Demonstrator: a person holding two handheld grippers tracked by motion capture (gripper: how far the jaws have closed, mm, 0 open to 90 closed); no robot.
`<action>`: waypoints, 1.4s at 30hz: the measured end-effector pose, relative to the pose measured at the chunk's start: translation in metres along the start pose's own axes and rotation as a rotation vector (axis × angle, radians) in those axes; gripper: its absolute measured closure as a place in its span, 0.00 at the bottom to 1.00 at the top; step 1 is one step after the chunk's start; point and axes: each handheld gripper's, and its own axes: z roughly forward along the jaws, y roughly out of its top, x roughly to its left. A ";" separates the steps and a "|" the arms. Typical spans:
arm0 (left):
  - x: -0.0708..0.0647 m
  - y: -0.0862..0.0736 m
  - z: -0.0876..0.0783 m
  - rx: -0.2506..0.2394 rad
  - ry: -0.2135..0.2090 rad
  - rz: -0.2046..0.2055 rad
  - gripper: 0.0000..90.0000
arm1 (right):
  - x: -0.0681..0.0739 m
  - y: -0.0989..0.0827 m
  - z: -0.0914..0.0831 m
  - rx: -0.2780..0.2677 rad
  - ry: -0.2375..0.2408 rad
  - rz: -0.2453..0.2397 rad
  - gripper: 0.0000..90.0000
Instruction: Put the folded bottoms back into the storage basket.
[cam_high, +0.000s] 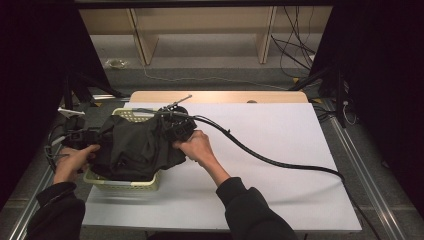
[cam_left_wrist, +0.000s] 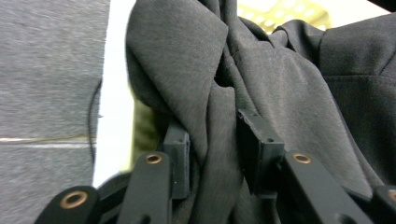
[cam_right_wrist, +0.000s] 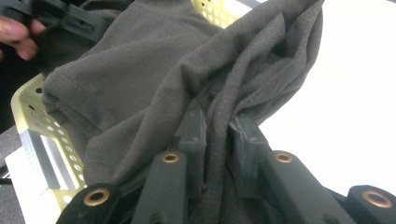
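The dark grey, soft-woven garment (cam_high: 135, 145) lies heaped over the pale yellow perforated plastic basket (cam_high: 125, 184) at the table's nine o'clock side, draping past the rim rather than sitting inside it.

Your right gripper (cam_right_wrist: 217, 135) is clenched on a gathered fold at the garment's three o'clock edge — in the right gripper view the cloth is pinched flat between the two black jaws. Your left gripper (cam_left_wrist: 212, 140) stands at the nine o'clock edge; in the left gripper view a thick fold runs between its jaws, but the jaws stand apart and I judge the pads are not pressing, so that side reads as released with cloth merely resting in the gap.

Risks from here, as a judgement:
- With one side held only, any lift would swing the garment toward three o'clock and could drag the light basket across the white table covering (cam_high: 260, 150).
- The loose fold may slip out at the left unless you close on it first.
- The black cable (cam_high: 280, 162) trailing from your right gripper toward four o'clock could snag a hem if you sweep back over it.
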 end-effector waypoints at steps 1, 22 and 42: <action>0.000 0.000 -0.002 0.008 0.012 0.008 0.74 | 0.000 0.000 0.000 0.001 0.000 0.001 0.85; -0.007 -0.006 0.004 0.053 0.072 0.026 0.74 | 0.000 -0.002 -0.001 0.008 -0.002 -0.012 0.85; 0.000 -0.014 0.014 0.121 0.034 0.041 0.96 | -0.001 -0.002 -0.003 -0.001 -0.005 -0.008 0.85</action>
